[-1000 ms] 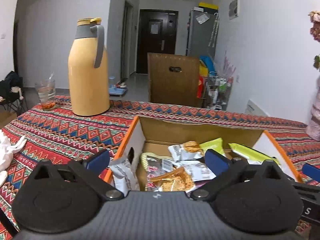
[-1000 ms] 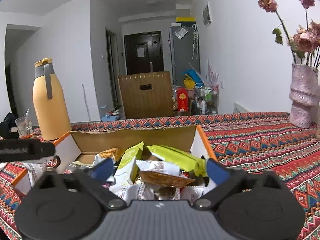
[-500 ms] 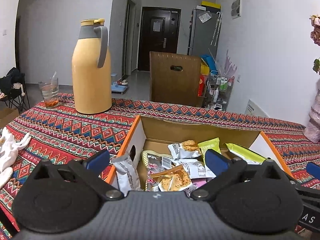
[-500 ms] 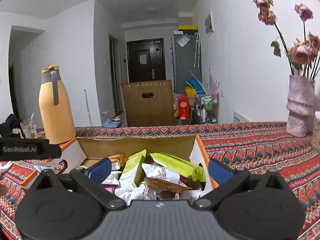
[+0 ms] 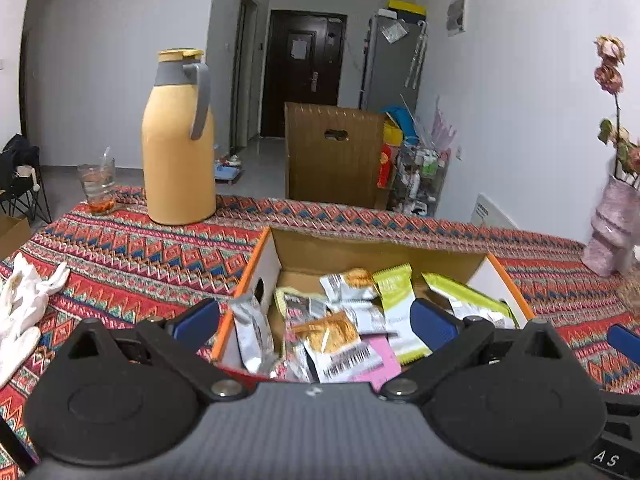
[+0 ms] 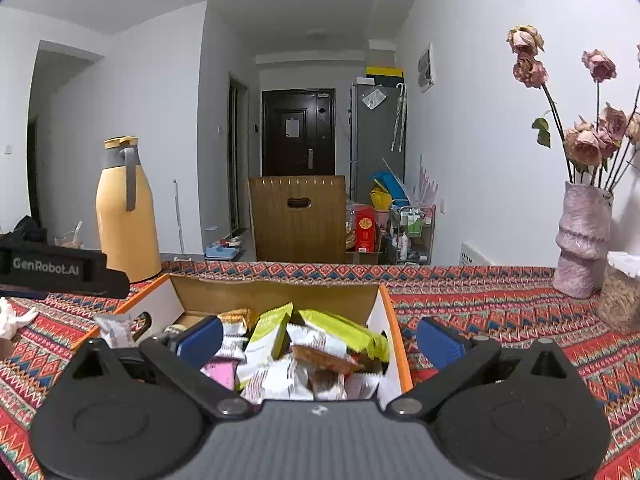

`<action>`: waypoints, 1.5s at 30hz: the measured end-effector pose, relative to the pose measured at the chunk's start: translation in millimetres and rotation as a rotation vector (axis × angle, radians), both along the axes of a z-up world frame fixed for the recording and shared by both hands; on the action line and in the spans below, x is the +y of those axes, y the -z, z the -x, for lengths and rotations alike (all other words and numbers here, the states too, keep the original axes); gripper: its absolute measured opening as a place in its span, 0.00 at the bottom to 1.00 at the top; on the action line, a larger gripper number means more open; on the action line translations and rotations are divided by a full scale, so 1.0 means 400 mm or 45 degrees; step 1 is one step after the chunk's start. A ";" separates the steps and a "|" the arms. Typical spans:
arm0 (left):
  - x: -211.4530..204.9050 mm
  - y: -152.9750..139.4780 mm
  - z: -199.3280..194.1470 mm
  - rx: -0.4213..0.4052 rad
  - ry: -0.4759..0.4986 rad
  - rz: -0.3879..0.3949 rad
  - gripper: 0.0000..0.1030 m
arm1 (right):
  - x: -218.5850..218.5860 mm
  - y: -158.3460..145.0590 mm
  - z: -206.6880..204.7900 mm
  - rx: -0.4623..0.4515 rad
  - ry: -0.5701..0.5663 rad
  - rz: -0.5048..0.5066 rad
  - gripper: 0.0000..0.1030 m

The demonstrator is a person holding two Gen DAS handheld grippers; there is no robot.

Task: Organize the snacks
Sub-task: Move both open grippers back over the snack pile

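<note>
Plainly, both sets of jaws stand wide apart and grip nothing. The left gripper (image 5: 316, 322) hangs over the near left corner of the cardboard box (image 5: 384, 250), its blue pads spanning the box's left wall and a heap of snack packets (image 5: 340, 332) inside. The right gripper (image 6: 318, 340) hangs over the near right corner, one pad above the packets, the other outside the right wall over the patterned cloth.

Only the left view shows the white cloth (image 5: 24, 308) lying at the desk's left side and the glass (image 5: 97, 185) beside the yellow flask (image 5: 178, 140). Only the right view shows the full pink vase (image 6: 582, 240) of dried roses and a jar (image 6: 620, 300) just beside it.

Open desk (image 6: 500, 304) lies to the right of the box up to the vase, and to its left between box and white cloth.
</note>
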State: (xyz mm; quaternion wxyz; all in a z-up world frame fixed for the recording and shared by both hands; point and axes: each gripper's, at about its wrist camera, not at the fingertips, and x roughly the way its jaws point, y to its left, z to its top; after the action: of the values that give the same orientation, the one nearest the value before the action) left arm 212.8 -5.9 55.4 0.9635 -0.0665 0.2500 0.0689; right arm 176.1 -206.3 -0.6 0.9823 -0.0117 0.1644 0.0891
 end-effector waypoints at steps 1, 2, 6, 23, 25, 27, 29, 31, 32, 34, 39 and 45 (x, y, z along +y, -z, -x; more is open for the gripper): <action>-0.005 0.004 0.010 0.009 0.015 0.002 1.00 | -0.003 0.004 0.011 0.007 -0.002 0.003 1.00; -0.008 0.007 0.016 0.017 0.020 -0.001 1.00 | -0.005 0.008 0.019 0.014 -0.002 0.009 1.00; -0.020 0.025 0.050 0.042 0.029 -0.014 1.00 | -0.025 0.028 0.062 0.034 0.005 0.013 1.00; -0.095 0.119 0.134 0.185 0.092 -0.029 1.00 | -0.147 0.133 0.173 0.156 0.040 -0.020 1.00; -0.108 0.136 0.137 0.217 0.103 -0.032 1.00 | -0.159 0.144 0.183 0.165 0.038 -0.020 1.00; -0.118 0.149 0.137 0.245 0.110 -0.033 1.00 | -0.168 0.155 0.189 0.176 0.041 -0.024 1.00; -0.125 0.164 0.140 0.268 0.111 -0.028 1.00 | -0.176 0.161 0.192 0.182 0.047 -0.029 1.00; -0.130 0.177 0.141 0.297 0.117 -0.014 1.00 | -0.184 0.167 0.196 0.185 0.051 -0.037 1.00; -0.132 0.184 0.139 0.318 0.125 -0.006 1.00 | -0.189 0.169 0.197 0.186 0.054 -0.042 1.00; -0.138 0.193 0.139 0.339 0.138 0.001 1.00 | -0.194 0.171 0.195 0.191 0.064 -0.050 1.00; -0.151 0.207 0.142 0.371 0.151 0.004 1.00 | -0.204 0.178 0.196 0.195 0.077 -0.054 1.00; -0.168 0.228 0.127 0.439 0.147 0.022 1.00 | -0.210 0.198 0.189 0.225 0.089 -0.056 1.00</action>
State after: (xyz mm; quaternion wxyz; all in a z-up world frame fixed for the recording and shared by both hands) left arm 162.1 -73.2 -35.6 0.9080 -0.0474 0.4156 0.0216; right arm 100.6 -290.3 -79.8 0.9665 0.0236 0.2489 0.0589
